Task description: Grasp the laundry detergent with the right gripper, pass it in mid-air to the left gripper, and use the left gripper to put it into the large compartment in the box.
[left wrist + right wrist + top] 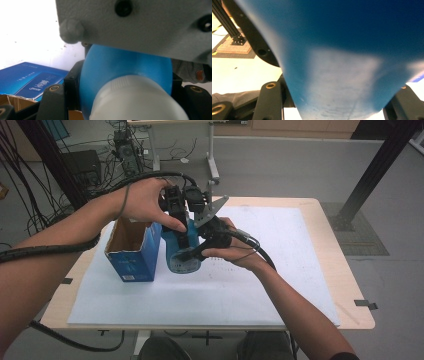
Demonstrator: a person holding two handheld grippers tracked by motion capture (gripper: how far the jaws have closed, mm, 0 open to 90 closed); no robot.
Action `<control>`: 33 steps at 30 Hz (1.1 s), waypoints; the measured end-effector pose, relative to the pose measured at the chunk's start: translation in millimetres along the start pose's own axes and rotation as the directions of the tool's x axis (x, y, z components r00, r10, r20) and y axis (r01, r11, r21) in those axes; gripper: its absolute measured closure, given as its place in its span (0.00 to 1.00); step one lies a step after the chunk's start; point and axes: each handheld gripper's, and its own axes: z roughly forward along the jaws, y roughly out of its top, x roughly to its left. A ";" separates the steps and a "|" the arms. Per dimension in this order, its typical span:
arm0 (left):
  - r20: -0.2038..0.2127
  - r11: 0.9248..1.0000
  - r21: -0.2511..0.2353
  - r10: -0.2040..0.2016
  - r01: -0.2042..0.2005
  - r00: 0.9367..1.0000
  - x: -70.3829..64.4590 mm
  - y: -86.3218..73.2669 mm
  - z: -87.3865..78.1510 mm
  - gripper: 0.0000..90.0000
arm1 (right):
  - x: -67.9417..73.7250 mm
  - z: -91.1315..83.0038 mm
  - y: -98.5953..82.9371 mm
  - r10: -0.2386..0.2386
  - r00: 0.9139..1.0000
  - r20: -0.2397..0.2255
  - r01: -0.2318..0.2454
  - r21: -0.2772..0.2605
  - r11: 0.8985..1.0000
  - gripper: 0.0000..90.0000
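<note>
The blue bottle (181, 254) stood upright on the white sheet (280, 270), wedged between both grippers. Its white cap (136, 100) sat right in front of the left gripper (176, 222), whose jaws clasped the neck from above. The right gripper (197, 251) grasped the bottle's body from the side, jaws pressed to either flank. Just beyond the left gripper stood an open blue box (132, 251), beside the bottle.
</note>
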 end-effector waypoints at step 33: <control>0.002 1.000 0.007 0.000 0.000 1.000 -0.7 -1.3 1.6 0.41 | 0.8 1.9 -0.3 0.005 1.000 -0.007 -0.005 0.005 1.000 0.46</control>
